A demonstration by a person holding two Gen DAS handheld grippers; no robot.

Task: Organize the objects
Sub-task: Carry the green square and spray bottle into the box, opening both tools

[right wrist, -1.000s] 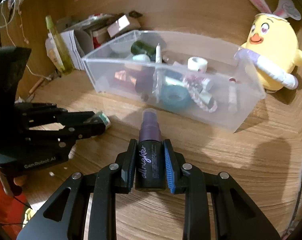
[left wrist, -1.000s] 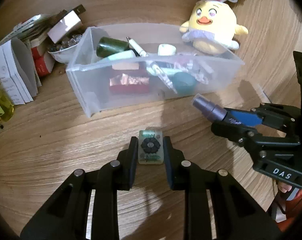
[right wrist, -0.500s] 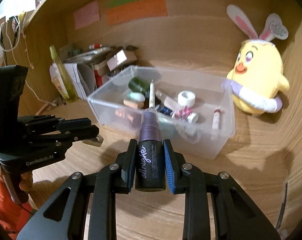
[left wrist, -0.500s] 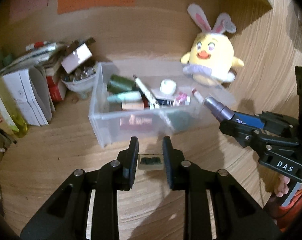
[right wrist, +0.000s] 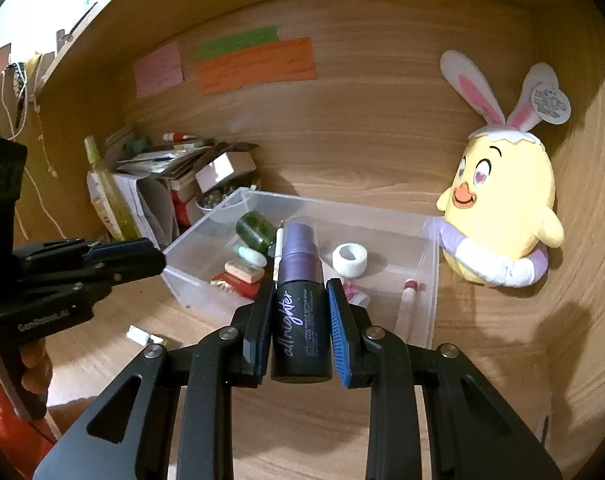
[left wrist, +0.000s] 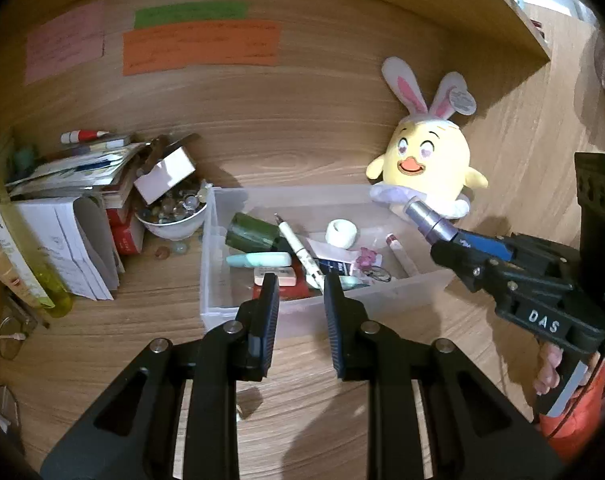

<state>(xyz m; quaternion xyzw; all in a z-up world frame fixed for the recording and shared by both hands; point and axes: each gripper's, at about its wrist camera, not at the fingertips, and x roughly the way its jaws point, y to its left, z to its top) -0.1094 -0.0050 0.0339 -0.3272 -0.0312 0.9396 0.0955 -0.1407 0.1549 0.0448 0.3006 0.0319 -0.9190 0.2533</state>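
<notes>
Slipping is my worry: right tongs (right wrist: 301,284) clamp the smooth dark purple-capped spray bottle (right wrist: 298,320) short of the clear plastic bin (right wrist: 430,280); left tongs (left wrist: 300,284) stand apart, empty.

The desk (left wrist: 102,360) and back panel (right wrist: 362,128) are wood-grain laminate with a smooth, low sheen. The bin (left wrist: 222,272) at the middle is translucent, frosted plastic. At far right the chick toy (right wrist: 502,216) is soft matt plush with a paper tag. The spray bottle (right wrist: 300,320) looks like glossy dark plastic with a satin purple cap. Both the left gripper (left wrist: 300,300) and the right gripper (right wrist: 300,300) are matt black plastic with bright metal pins and ribbed blue pads. At far left, a glossy white bowl (left wrist: 170,228) holds shiny glass beads beside matt paper stacks (left wrist: 62,248).
</notes>
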